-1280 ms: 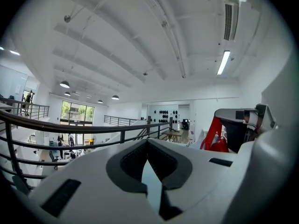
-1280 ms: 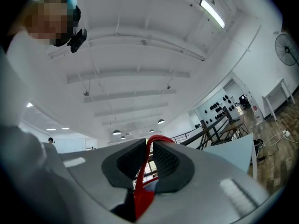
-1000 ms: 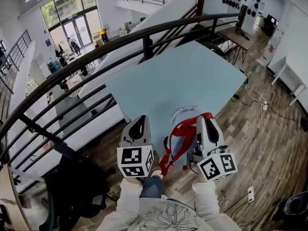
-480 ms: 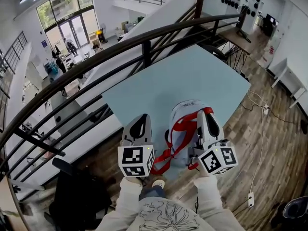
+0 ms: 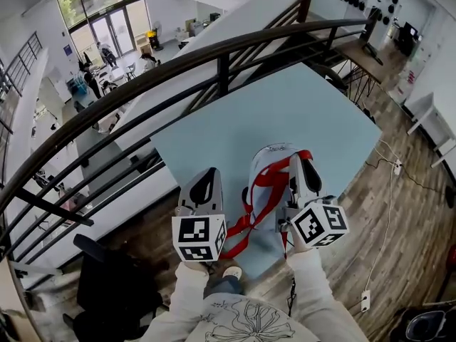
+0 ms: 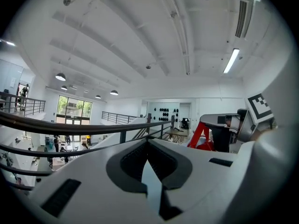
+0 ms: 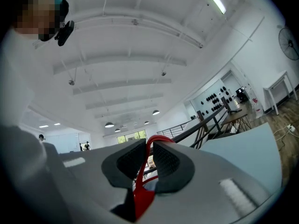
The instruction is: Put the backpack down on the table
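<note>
A pale blue backpack [image 5: 267, 171] with red straps [image 5: 265, 191] hangs over the near part of the light blue table [image 5: 285, 109]. My right gripper [image 5: 305, 164] is shut on a red strap, which runs up between its pads [image 7: 164, 160] in the right gripper view. The strap's loose ends trail down past the table's near edge. My left gripper [image 5: 206, 179] hovers to the left of the backpack, shut with nothing in it, and its tips meet in the left gripper view [image 6: 148, 143]. That view also shows the red strap [image 6: 200, 136] and the right gripper [image 6: 225, 125] off to the right.
A black metal railing [image 5: 214, 55] curves behind and to the left of the table, with an open drop to a lower floor beyond it. A dark chair [image 5: 114, 283] stands at the lower left. Wooden floor with cables [image 5: 388, 191] lies to the right.
Both grippers and the hanging backpack have moved forward, from the table's near edge to further over its top. The right gripper's hold on the strap is the same.
</note>
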`<state>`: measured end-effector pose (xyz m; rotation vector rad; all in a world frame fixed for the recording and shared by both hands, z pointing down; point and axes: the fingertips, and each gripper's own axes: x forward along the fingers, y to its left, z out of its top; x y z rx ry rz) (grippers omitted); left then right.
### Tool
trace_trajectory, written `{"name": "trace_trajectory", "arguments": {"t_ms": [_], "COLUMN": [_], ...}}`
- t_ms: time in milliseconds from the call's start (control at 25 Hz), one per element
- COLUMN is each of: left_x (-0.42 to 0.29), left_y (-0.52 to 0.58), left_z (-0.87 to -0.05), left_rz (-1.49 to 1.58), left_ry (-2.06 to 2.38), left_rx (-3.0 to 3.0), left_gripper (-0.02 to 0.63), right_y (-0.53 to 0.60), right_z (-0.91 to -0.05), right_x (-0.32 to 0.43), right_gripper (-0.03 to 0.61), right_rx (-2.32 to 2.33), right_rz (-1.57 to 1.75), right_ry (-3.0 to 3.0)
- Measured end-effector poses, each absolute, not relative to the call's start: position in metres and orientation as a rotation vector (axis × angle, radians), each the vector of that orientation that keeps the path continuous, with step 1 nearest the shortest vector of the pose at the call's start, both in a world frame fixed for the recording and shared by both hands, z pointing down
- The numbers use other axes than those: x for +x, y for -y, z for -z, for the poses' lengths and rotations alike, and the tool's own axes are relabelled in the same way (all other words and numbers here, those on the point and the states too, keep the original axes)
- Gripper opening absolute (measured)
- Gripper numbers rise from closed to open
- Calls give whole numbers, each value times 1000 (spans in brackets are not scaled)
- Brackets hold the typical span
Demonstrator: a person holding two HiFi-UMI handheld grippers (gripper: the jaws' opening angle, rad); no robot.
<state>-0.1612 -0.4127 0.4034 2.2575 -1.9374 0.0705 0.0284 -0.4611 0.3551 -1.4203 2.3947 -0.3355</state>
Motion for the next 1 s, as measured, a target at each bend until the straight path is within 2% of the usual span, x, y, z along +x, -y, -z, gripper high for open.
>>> {"name": "trace_trajectory", "arguments": {"t_ms": [760, 1000], "left_x": [-194, -181], "left_y": [463, 475], "left_z": [-442, -446], "left_rz": [-132, -152], "left_ry": [1940, 1929], "left_rx": [2174, 2171], "left_gripper": [6, 6], "right_y": [572, 582], "right_z": [-389, -399], "right_x": [-9, 5], "right_gripper": [57, 57], "right_rx": [-1388, -1392], "right_rz": [461, 491], "right_ry": [-2377, -2351]}}
